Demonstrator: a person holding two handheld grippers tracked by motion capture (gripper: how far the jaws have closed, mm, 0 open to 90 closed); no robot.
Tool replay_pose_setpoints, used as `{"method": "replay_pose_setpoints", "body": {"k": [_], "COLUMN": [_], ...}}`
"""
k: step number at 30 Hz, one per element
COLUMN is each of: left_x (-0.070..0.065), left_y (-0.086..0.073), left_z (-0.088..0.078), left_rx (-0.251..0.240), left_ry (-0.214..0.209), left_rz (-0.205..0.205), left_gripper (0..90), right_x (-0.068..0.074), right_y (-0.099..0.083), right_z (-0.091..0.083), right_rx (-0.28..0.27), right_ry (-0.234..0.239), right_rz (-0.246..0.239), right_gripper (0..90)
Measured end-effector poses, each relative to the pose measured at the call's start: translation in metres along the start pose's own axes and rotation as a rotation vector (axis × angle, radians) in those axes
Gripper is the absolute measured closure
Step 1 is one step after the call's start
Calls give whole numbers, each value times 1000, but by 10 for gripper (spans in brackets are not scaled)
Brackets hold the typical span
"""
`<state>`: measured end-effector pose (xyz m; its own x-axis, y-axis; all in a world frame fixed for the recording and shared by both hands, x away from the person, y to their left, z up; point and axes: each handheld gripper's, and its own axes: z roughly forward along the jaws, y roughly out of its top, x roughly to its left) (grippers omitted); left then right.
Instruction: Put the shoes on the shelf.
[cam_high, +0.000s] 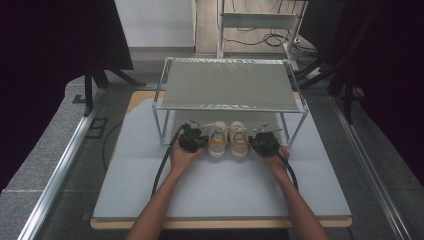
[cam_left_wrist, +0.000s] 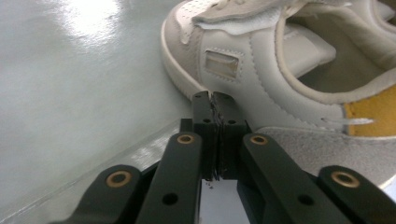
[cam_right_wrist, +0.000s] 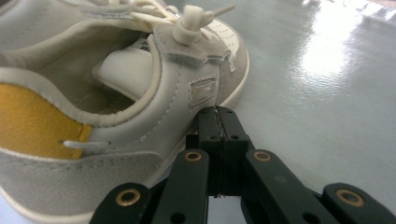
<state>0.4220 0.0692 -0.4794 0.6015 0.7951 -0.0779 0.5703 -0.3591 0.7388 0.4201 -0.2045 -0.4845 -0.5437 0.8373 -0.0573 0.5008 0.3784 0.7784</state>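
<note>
My left gripper (cam_left_wrist: 215, 100) and right gripper (cam_right_wrist: 217, 112), jaws together on nothing, flank the pair of sneakers (cam_high: 228, 138) under the rack (cam_high: 230, 84).

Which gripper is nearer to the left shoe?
Left. The left gripper sits shut beside the left shoe; the right gripper is beyond the right shoe.

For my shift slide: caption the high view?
Both shut grippers flank a cream-and-yellow sneaker pair under a metal rack.
</note>
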Motion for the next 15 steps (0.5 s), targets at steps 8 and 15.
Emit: {"method": "replay_pose_setpoints", "body": {"k": [8,15], "left_x": [0,-8], "left_y": [3,-16], "left_z": [4,-24], "left_rx": [13,-22], "left_ry": [4,-6], "left_rz": [-10,7], "left_gripper": [889,836], "right_x": [4,10], "right_y": [6,-1], "right_z": [5,-14], "right_rx": [13,-49], "right_ry": [-27,-18], "right_rz": [-13,-27], "right_gripper": [893,886]}}
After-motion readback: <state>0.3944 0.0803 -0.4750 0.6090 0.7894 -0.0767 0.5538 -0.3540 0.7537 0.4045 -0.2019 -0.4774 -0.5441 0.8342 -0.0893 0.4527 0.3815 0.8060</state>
